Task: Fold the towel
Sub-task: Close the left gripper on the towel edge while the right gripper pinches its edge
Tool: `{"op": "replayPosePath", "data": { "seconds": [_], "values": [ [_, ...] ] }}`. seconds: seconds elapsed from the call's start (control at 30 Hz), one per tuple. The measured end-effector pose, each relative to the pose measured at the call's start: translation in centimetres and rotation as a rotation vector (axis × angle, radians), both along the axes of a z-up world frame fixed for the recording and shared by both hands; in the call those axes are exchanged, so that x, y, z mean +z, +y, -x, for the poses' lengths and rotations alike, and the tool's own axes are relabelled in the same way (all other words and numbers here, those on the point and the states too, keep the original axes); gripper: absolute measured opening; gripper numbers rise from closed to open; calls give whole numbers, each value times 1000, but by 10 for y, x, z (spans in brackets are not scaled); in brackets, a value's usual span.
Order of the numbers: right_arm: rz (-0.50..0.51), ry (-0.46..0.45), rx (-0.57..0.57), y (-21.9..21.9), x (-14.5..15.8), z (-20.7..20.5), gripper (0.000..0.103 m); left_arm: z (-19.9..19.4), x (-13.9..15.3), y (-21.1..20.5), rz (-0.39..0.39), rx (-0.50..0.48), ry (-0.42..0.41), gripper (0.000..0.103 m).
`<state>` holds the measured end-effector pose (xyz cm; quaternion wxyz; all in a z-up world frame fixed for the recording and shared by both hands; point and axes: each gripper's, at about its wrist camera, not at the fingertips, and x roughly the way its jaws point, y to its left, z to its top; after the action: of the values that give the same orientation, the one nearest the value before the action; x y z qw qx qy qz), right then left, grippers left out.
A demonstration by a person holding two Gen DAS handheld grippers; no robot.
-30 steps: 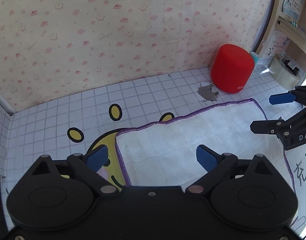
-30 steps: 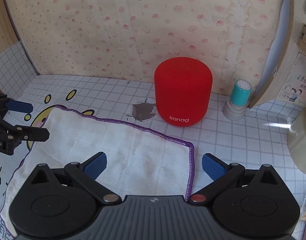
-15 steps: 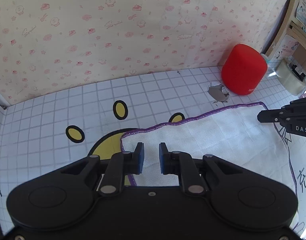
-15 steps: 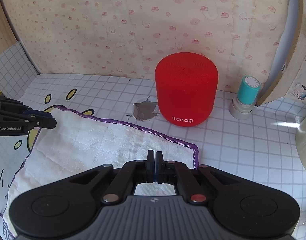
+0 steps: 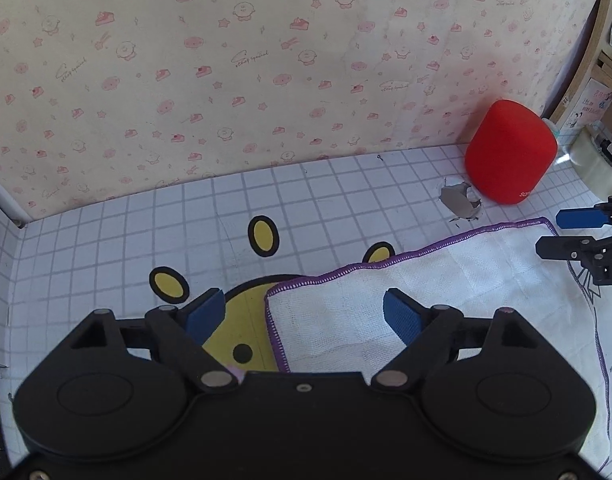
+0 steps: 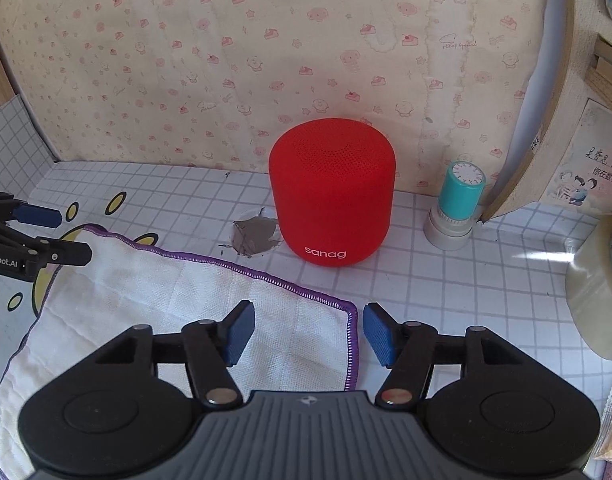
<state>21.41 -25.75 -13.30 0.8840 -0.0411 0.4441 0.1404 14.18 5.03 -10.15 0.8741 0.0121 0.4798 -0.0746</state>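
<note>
**White towel flat, both grippers spread at its far corners**

Backed by wallpaper (image 5: pixel 266 80) printed with pink cakes and stars. Covered in a white grid pattern with a yellow cartoon figure: the surface (image 5: pixel 306 200), torn open in one grey patch (image 6: pixel 252 236) just left of the speaker's base.

Spread flat on that surface: a white towel (image 5: pixel 445 292) with purple stitched edging, its far edge running diagonally toward the speaker, no fold visible.

Parked low over the towel's far left corner: the left gripper (image 5: pixel 304 314), jaws spread wide, one blue pad over the yellow figure, the other over the cloth, nothing held. Seen also from the right wrist view at the left border (image 6: pixel 62 236), likewise open.

Poised over the towel's far right corner: the right gripper (image 6: pixel 307 338), jaws apart and empty, the purple hem passing between the pads. Visible from the left wrist view at the right border (image 5: pixel 549 232), open.

Standing upright near the wall, beyond the towel and apart from it: a red "sanag" speaker (image 6: pixel 331 192).

At the right border: a roll of clear tape (image 6: pixel 597 280).

Right of the speaker, near it: a teal-capped stamp (image 6: pixel 457 204) on a grey base.
</note>
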Motion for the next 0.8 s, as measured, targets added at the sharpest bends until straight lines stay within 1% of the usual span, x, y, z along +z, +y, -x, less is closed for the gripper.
{"op": "replayPosePath", "data": {
  "seconds": [0.1, 0.33, 0.5, 0.67, 0.73, 0.8],
  "values": [
    [-6, 11, 5, -1, -2, -1, 60, -1, -1, 0, 9, -3, 9, 87],
    [4, 20, 6, 0, -9, -8, 60, -6, -9, -2, -1, -7, 33, 87],
    [10, 13, 11, 0, -13, -11, 60, -9, -17, 0, 17, -14, 63, 87],
    [33, 14, 23, 2, -13, -13, 59, -9, -19, -1, -3, -29, 61, 87],
    [48, 10, 29, 4, -13, -13, 54, -10, -20, -2, -7, -33, 60, 87],
    [66, 3, 29, 4, -13, -13, 49, -9, -19, -3, -22, -35, 48, 81]
  ]
}}
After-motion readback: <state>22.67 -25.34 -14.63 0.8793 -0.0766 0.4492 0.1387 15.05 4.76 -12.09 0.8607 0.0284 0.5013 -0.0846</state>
